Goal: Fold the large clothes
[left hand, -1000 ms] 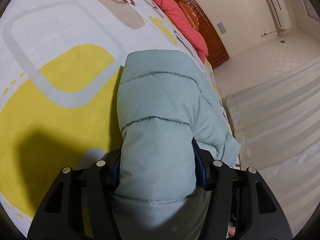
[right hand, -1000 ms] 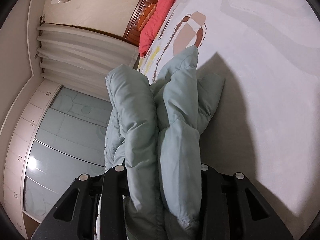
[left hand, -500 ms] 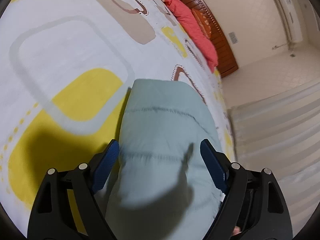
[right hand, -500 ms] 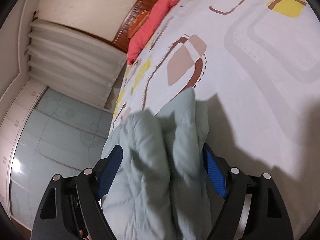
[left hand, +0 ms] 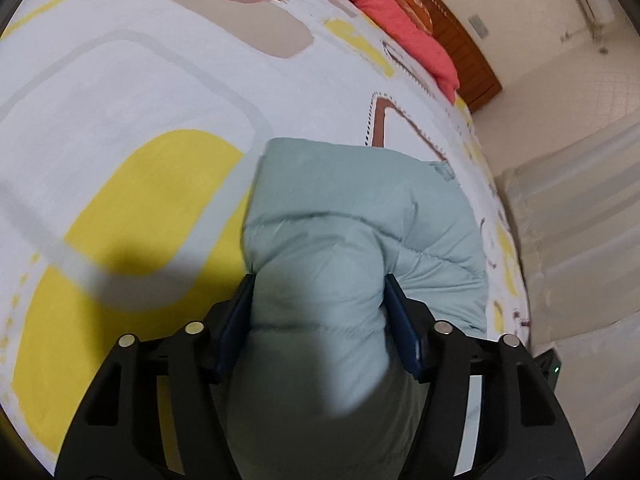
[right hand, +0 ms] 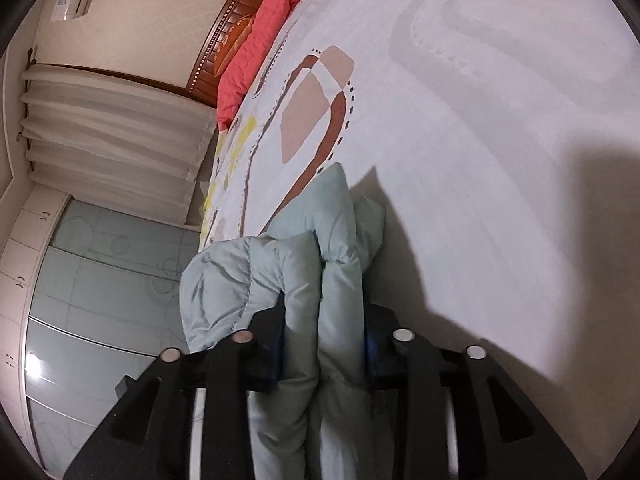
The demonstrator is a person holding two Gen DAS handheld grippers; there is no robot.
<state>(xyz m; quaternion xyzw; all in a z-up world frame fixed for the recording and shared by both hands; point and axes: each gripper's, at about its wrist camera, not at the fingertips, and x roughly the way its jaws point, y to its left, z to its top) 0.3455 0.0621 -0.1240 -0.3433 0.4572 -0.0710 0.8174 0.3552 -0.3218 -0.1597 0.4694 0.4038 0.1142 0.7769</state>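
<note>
Two black grippers with blue pads each have a thick fold of the same pale green puffer jacket between their fingers. In the left wrist view the left gripper is closing at a middling width, its blue pads touching both sides of a rounded, pillowy bulge of quilted fabric; the pads press into it, so the bulge is gripped. The jacket's shell is smooth and matte, stitched across in channels that puff up between seams, and it spreads forward from the gripper in a soft, blunt-cornered slab lying on the bedspread. In the right wrist view the right gripper is also closing, narrower, around two upright padded folds of the jacket pressed side by side; a further crumpled lobe spills out past its left finger toward the bed's edge. The bedspread is flat, white cloth printed with rounded-corner shapes in yellow, grey, beige and brown, some edged with dotted lines. Near the far end of the bed a coral quilted blanket lies bunched against a dark slatted wooden headboard. Pale pleated curtains hang beside the bed, and a wardrobe with glossy pale-green doors stands next to them.
</note>
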